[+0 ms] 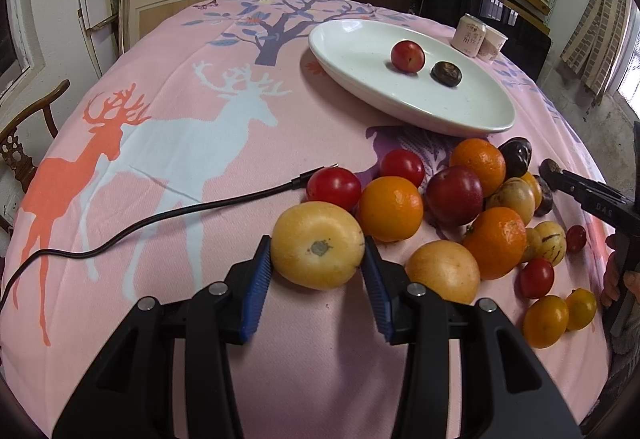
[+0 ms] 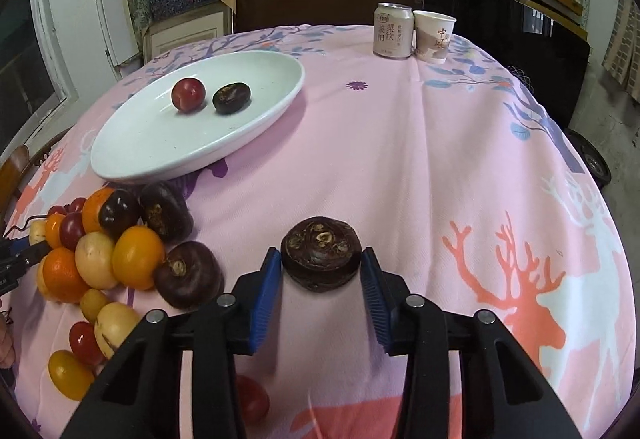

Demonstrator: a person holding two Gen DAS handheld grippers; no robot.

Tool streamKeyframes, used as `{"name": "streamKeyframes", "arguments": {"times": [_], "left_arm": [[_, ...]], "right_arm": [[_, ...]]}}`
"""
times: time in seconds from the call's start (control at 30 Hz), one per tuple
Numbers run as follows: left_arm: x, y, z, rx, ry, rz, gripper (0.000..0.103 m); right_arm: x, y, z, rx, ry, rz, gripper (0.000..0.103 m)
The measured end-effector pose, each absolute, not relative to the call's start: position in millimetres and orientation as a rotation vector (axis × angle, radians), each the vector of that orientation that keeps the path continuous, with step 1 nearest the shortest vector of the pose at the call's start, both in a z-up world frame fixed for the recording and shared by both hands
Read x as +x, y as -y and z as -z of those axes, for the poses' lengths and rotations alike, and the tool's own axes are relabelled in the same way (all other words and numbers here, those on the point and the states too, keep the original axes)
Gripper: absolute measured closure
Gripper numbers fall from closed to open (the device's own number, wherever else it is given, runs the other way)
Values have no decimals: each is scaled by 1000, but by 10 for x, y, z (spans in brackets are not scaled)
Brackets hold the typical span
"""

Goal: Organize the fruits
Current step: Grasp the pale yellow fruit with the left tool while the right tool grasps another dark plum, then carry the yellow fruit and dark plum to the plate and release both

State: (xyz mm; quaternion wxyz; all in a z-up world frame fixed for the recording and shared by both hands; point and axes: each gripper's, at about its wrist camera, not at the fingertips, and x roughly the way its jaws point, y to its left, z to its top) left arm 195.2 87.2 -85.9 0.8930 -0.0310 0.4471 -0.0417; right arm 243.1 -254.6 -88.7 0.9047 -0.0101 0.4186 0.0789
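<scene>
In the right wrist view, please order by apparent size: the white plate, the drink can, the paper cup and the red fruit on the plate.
1. white plate, by far the largest
2. drink can
3. paper cup, close to the can, slightly smaller
4. red fruit, the smallest

The can and cup stand farther away, so their true sizes are unsure.

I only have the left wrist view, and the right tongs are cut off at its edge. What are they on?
Observer: The right tongs have both blue pads against a dark water chestnut.
Operator: Is it still in the pile?
Observer: No, it sits apart; the nearest chestnut lies to its left, not touching.
Operator: And to its right?
Observer: Only an orange deer print on the cloth; no fruit shows there.
</scene>
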Motion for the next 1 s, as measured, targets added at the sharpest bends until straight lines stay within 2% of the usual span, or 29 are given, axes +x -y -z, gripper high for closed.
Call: {"name": "streamKeyframes", "arguments": {"times": [0.27,0.3,0.33,0.5,0.67,0.87,1.0], "left_arm": [[1958,-867,874,-62,-932,88,59],[1956,-871,871,-64,-931,90,59],[1952,-876,868,-68,-929,93,60],[1951,-914,843,-85,-916,86,60],[1916,-917,611,-39,-831,11,60],[2655,-660,279,-57,-856,108,60],[3084,-448,301,-13,-869,79,60]], "right_arm": [[2539,2491,963,-30,-881,-168,54],[2538,2486,963,-33,-880,-169,54],[2537,2486,960,-32,-879,-169,59],[2539,2558,948,16,-875,-180,60],[2478,2626,801,82,-840,-213,60],[2831,2306,322,112,-799,-352,60],[3113,1914,329,49,-801,-380,59]]}}
